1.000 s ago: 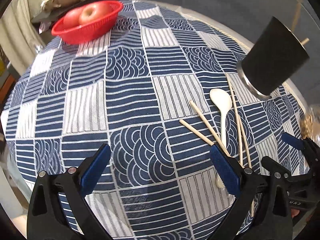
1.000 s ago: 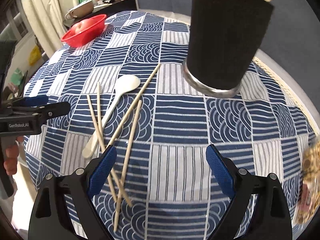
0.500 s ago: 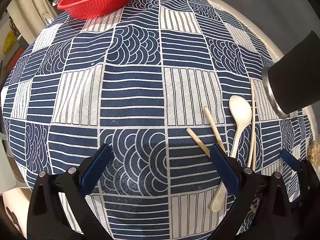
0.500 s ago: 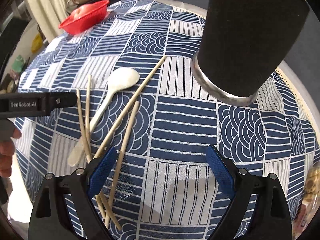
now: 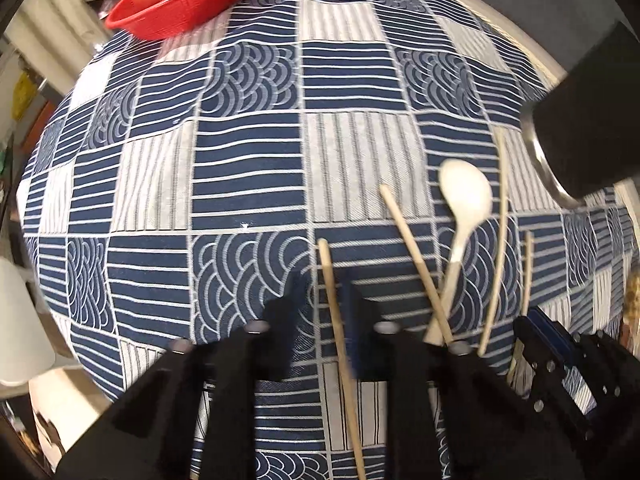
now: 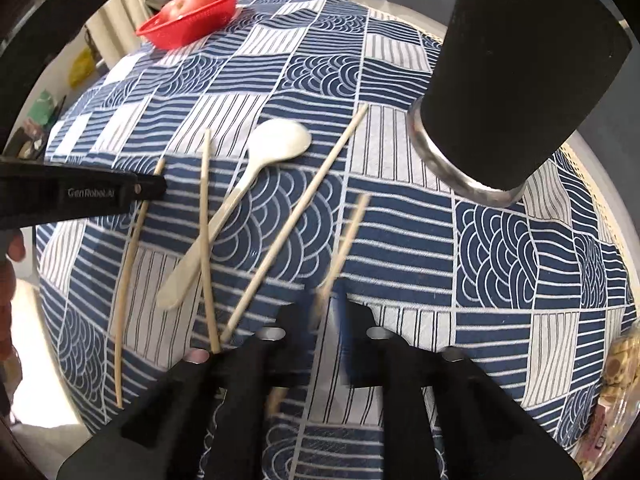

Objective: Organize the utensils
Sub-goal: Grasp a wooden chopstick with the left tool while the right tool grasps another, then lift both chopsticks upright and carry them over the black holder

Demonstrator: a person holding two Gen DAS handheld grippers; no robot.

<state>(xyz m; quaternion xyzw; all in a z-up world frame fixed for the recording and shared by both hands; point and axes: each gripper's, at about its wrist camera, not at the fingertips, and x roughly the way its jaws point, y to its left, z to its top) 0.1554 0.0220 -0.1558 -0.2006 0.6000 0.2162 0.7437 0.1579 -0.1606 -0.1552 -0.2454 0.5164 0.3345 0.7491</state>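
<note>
Several wooden chopsticks and a white spoon (image 5: 464, 208) lie on the blue patterned tablecloth (image 5: 248, 152). My left gripper (image 5: 326, 300) has its jaws nearly closed around one chopstick (image 5: 340, 328), blurred by motion. My right gripper (image 6: 324, 304) has its jaws nearly closed around another chopstick (image 6: 346, 236), also blurred. The spoon (image 6: 256, 176) and other chopsticks (image 6: 296, 216) lie left of the right gripper. A black utensil holder (image 6: 516, 80) with a metal base stands at the far right; it also shows in the left wrist view (image 5: 592, 128).
A red basket (image 5: 176, 4) with apples sits at the far left of the table. The left gripper's body (image 6: 80, 196) shows at the left of the right wrist view. The table's edge curves close behind the holder. Snack packets (image 6: 616, 368) lie at the right edge.
Both grippers went from wide open to nearly closed, each around a chopstick. Both moved closer to the utensils on the cloth.
</note>
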